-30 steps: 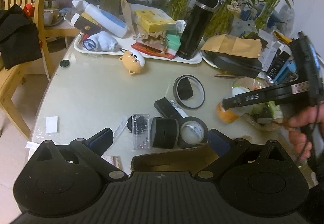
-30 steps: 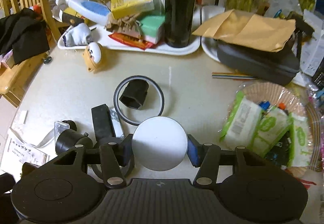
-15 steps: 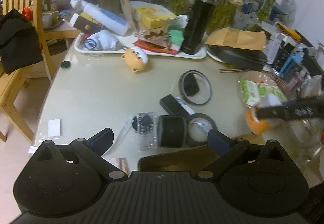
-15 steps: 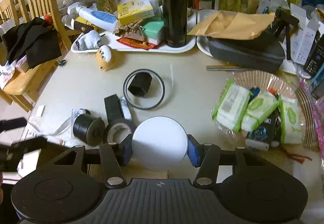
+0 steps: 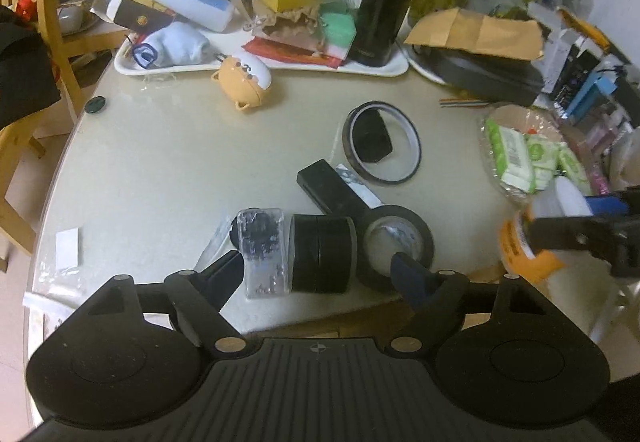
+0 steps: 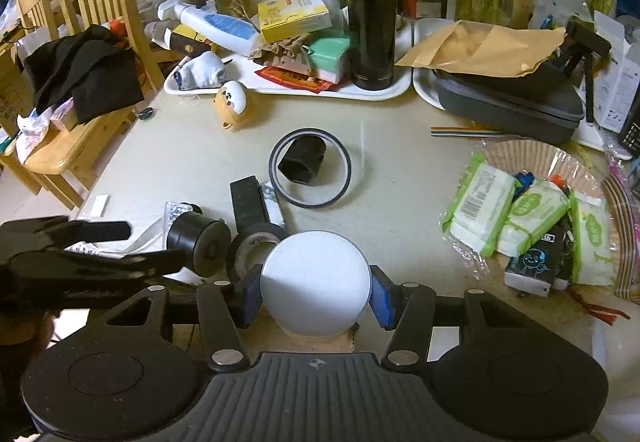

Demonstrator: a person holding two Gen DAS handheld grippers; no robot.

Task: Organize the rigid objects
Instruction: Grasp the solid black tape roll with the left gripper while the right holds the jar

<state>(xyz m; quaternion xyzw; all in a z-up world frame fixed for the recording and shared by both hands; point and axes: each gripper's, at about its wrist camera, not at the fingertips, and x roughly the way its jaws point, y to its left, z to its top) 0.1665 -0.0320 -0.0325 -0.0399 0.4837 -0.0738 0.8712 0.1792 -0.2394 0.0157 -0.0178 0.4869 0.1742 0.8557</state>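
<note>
My left gripper (image 5: 320, 270) hangs low over the near table edge, its jaws closing. Between them lie a clear plastic box of small parts (image 5: 262, 254), a black cylinder of stacked tape rolls (image 5: 322, 258) and a flat black tape roll (image 5: 394, 246). The pads do not press on any of them. The right wrist view shows that gripper (image 6: 154, 244) beside the black cylinder (image 6: 200, 242). My right gripper (image 6: 315, 294) is shut on a jar with a white round lid (image 6: 314, 274). The jar's orange body (image 5: 524, 246) shows at the right of the left wrist view.
A cardboard box edge (image 6: 320, 338) lies under both grippers. Mid-table are a thin black ring (image 6: 310, 172) around a black hex piece, a black block (image 6: 248, 202) and a bear toy (image 6: 234, 108). A white tray (image 6: 384, 92) bears a black flask. Wipes packs (image 6: 516, 214) lie right, chairs left.
The left gripper came down and forward over the black rolls and its jaws narrowed. The right gripper drew back with the jar, then held still; the left gripper entered its view.
</note>
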